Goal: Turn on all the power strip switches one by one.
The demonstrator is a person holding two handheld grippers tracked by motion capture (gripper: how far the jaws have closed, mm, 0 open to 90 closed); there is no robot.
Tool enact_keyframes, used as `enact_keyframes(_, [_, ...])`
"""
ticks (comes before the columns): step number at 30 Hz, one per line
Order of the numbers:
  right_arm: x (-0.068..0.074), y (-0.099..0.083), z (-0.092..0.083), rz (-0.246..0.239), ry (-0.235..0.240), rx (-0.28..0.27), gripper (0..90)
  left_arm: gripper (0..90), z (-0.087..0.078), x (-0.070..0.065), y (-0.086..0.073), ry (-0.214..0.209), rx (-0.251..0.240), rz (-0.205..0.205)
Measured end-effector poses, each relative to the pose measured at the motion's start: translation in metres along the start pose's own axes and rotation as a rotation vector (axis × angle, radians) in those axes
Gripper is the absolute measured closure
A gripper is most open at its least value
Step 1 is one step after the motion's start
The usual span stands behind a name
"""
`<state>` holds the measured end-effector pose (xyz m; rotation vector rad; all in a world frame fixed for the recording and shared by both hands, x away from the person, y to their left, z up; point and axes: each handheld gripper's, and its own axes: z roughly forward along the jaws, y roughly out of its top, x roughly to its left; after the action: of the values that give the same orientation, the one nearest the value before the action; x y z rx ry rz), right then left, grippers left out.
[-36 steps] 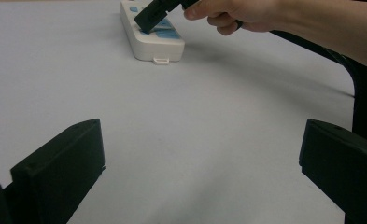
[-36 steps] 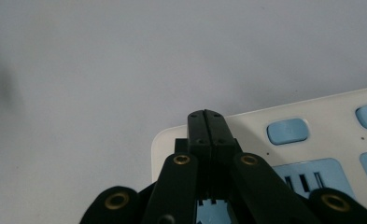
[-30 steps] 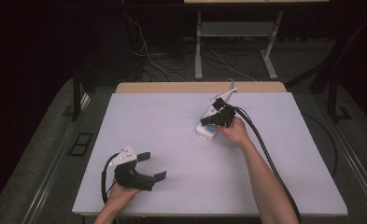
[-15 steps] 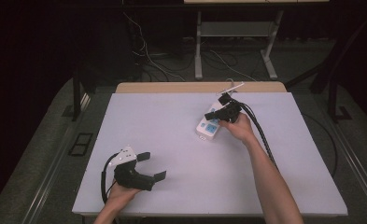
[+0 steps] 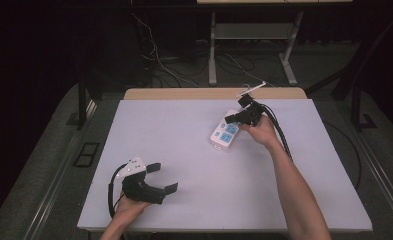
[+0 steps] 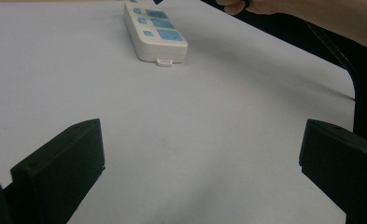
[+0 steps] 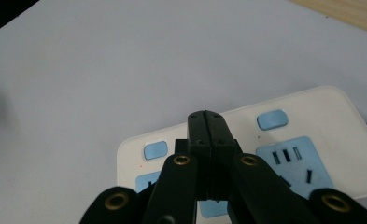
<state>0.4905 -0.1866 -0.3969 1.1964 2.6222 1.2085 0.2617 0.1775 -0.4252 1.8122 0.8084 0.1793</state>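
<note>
A white power strip [image 5: 223, 134] with blue sockets and blue switches lies on the pale table [image 5: 184, 130], right of centre toward the far side. My right gripper [image 5: 229, 119] hovers just above its far end, pointing down at it. In the right gripper view its jaws [image 7: 205, 117] are pressed together with nothing between them, over the strip [image 7: 312, 140] and between two blue switches. My left gripper [image 5: 162, 178] rests at the table's front left, open and empty. In the left gripper view it [image 6: 202, 154] faces the strip [image 6: 155, 30] across bare tabletop.
The strip's white cord [image 5: 254, 89] runs off over the wooden far edge [image 5: 214, 93]. Black cables [image 5: 279, 132] trail from the right gripper along the forearm. Beyond the table stand metal desk legs [image 5: 213, 50] and loose floor cables.
The right gripper has lifted and drawn back toward the far right, so more of the power strip shows. The left gripper has stayed put.
</note>
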Motion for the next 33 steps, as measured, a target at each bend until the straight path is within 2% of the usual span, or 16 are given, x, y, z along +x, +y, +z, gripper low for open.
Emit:
enact_keyframes(11, [-0.007,0.008,0.007,0.001,-0.004,0.012,90.0,0.0,0.000,0.000,0.000,-0.003,0.001,0.000])
enact_keyframes(33, [-0.012,0.002,0.026,0.022,0.006,0.051,90.0,0.0,0.000,0.000,0.000,-0.004,-0.003,-0.001])
